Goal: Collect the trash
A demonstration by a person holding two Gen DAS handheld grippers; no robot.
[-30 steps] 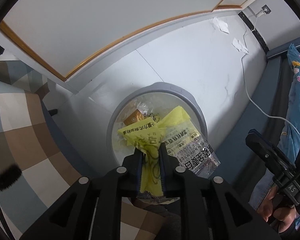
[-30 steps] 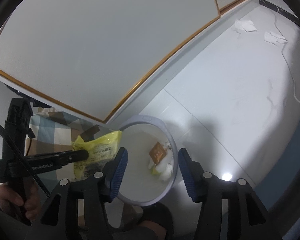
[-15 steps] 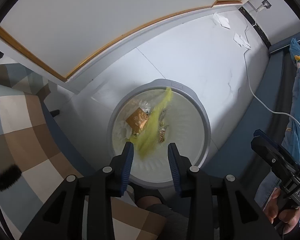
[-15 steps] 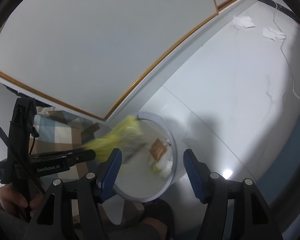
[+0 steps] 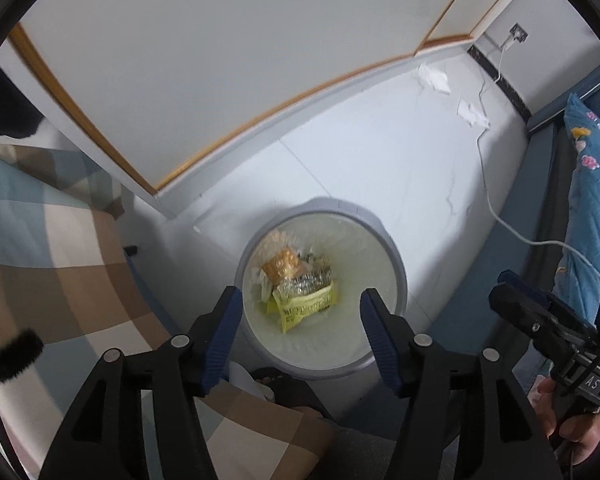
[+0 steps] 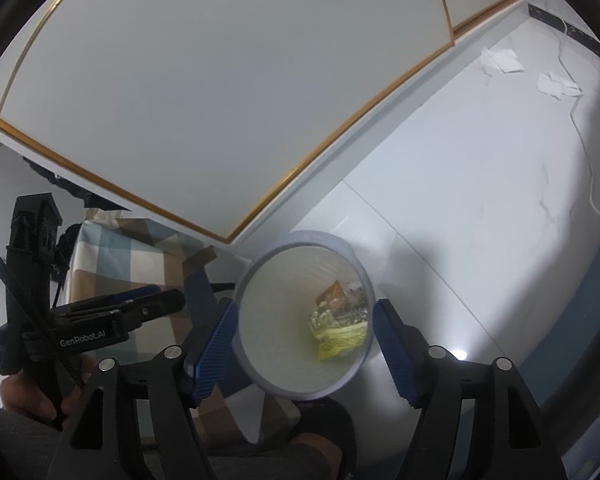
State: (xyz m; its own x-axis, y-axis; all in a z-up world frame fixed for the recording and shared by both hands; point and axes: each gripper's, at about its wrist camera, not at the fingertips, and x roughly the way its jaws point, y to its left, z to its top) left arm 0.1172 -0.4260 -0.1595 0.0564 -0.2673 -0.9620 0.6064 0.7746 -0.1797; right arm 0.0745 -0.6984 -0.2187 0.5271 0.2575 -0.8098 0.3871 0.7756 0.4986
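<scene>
Trash: a yellow wrapper (image 5: 306, 304) lay at the bottom of the bin (image 5: 398, 272), below and just ahead of the left claw (image 5: 300, 316), resting against an orange packet (image 5: 281, 267) and some crumpled clear plastic (image 5: 308, 280).

Bin: round, pale grey, lined with a thin bag, standing on the white floor (image 5: 380, 168) directly under both claws — placed, I judge, so a dropped item falls straight in.

Left claw: its fingers were spread wide and held nothing; the gap between them framed the wrapper, which fits a claw positioned over the opening for a drop.

Right claw (image 6: 304, 344): also spread wide and empty, hovering over the same bin (image 6: 256, 376), with the wrapper (image 6: 342, 336) seen between its fingers, lower down.

Checked cloth (image 5: 60, 272): lay to the left of the left claw, beside the bin.

Leftover trash: two white tissues (image 5: 434, 78) lay far ahead of the claws, near a white cable (image 5: 500, 220) — well apart from the bin, so likely the next things to fetch.

Risk: tissues are light and flat, so a pinch could miss them or snag the cable.
</scene>
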